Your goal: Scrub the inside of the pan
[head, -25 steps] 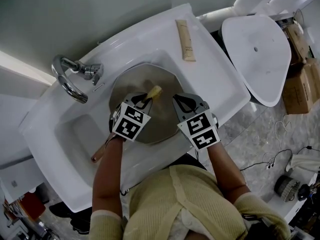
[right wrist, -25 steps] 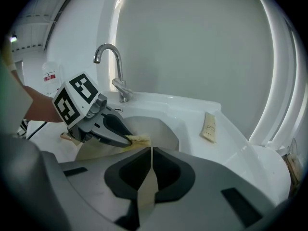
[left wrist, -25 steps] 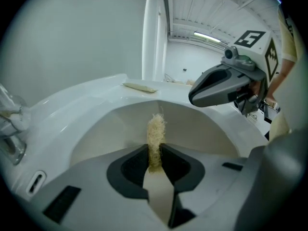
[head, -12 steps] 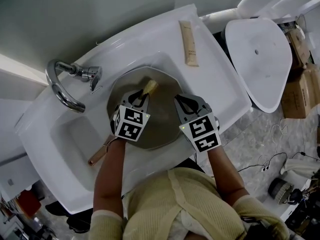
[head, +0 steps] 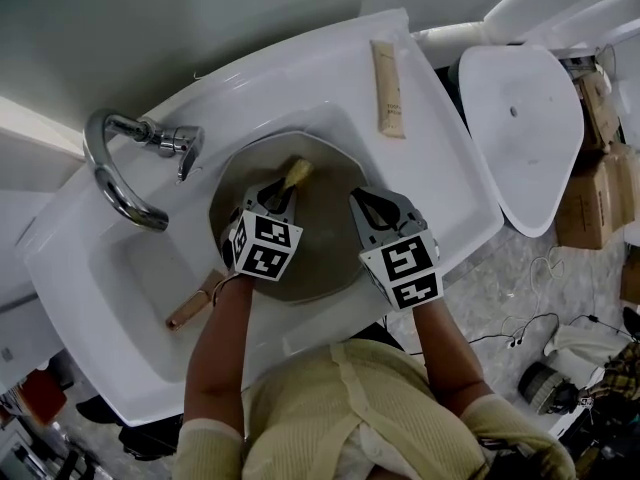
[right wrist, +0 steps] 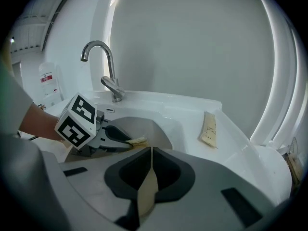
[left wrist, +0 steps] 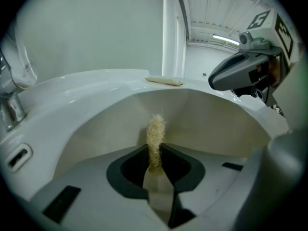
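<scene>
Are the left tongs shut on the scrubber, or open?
Shut: the left tongs clamp the fibrous scrubber; both jaws press its sides, and its tip sticks out inside the pan.

You hold both grippers clamped, side by side, low over the sink's front edge.
Your left gripper (head: 282, 194) has its jaws closed on a loofah scrubber (head: 297, 173), whose end sticks out past the tips. Your right gripper (head: 354, 198) has its jaws pinched together at the right rim of the pan (head: 322, 248). Both bare forearms reach straight forward.
</scene>
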Tool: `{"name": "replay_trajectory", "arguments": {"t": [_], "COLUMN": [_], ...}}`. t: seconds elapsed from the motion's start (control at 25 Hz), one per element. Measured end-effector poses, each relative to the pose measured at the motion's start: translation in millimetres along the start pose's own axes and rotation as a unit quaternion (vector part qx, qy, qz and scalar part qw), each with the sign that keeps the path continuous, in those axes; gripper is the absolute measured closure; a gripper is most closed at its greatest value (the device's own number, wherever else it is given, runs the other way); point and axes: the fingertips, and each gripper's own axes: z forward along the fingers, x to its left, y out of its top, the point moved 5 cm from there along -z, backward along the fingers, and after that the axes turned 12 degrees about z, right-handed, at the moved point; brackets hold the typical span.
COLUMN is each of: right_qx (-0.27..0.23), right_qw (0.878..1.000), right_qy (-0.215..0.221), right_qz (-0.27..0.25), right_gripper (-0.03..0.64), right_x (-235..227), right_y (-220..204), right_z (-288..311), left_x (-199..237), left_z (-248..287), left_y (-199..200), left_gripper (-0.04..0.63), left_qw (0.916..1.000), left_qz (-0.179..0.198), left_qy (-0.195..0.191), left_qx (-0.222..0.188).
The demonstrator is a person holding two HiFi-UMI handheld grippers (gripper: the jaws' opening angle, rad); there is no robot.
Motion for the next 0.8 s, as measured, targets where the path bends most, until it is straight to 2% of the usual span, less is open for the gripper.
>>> {"name": "replay_trajectory", "arguments": {"t": [0.4, 0.8], "right_qx": [-0.002, 0.007], "right_qw": [1.0, 1.0], "right_qy": [0.004, 0.0], "right_qz": [-0.004, -0.009], "right_gripper": [0.588, 0.588], "right_x": [3, 6], "right_y": [3, 0], "right_z": [2, -2], "left_x": [-9, -24], "left_z": [9, 9], "left_y": [-6, -2], "left_gripper": [0.474, 0.474], "left_qw": [0.9997, 0.9978], "left_qz": [-0.003, 0.034], "left_qy": [-0.024, -0.056], "left_qx": [0.004, -0.003]}}
